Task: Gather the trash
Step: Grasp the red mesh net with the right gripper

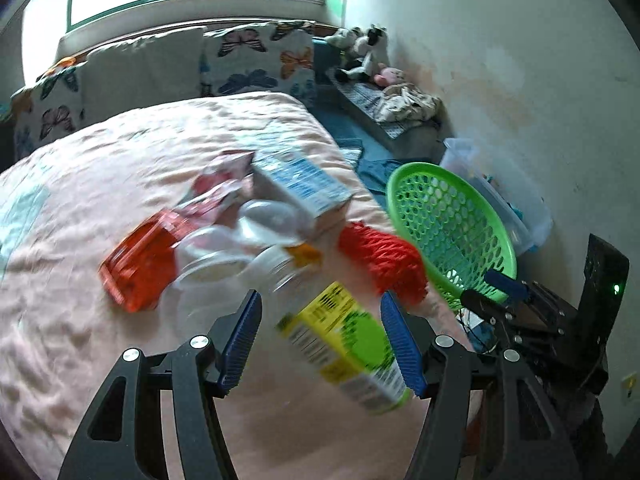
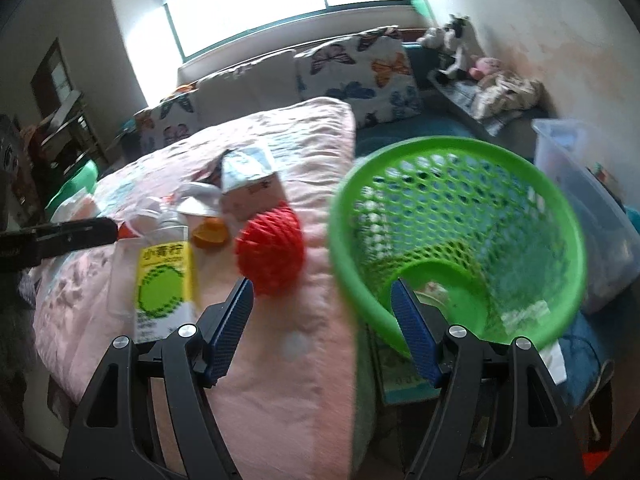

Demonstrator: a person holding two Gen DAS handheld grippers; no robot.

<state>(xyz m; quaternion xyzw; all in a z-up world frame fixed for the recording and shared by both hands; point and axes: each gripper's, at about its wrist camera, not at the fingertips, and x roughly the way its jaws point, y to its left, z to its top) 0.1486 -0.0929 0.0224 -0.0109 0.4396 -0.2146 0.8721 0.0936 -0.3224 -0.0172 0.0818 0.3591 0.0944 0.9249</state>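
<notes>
Trash lies on a pink bedspread [image 1: 80, 208]: a clear bottle with a yellow-green label [image 1: 340, 340], an orange wrapper [image 1: 140, 264], clear plastic lids [image 1: 224, 248], a blue-white carton [image 1: 300, 188] and a red mesh ball [image 1: 380, 260]. My left gripper [image 1: 320, 340] is open, its fingers either side of the bottle. A green mesh basket [image 2: 460, 240] is tilted at the bed's edge. My right gripper [image 2: 322, 328] is open and empty just before its rim. The bottle [image 2: 164, 276] and red ball [image 2: 272, 252] show to its left.
Butterfly-print pillows [image 1: 256, 60] line the bed's head under a window. A clear plastic bin [image 2: 592, 208] stands beside the basket by the wall. Stuffed toys [image 1: 360, 48] and cloth lie on a bench. Blue floor and clutter lie below the basket.
</notes>
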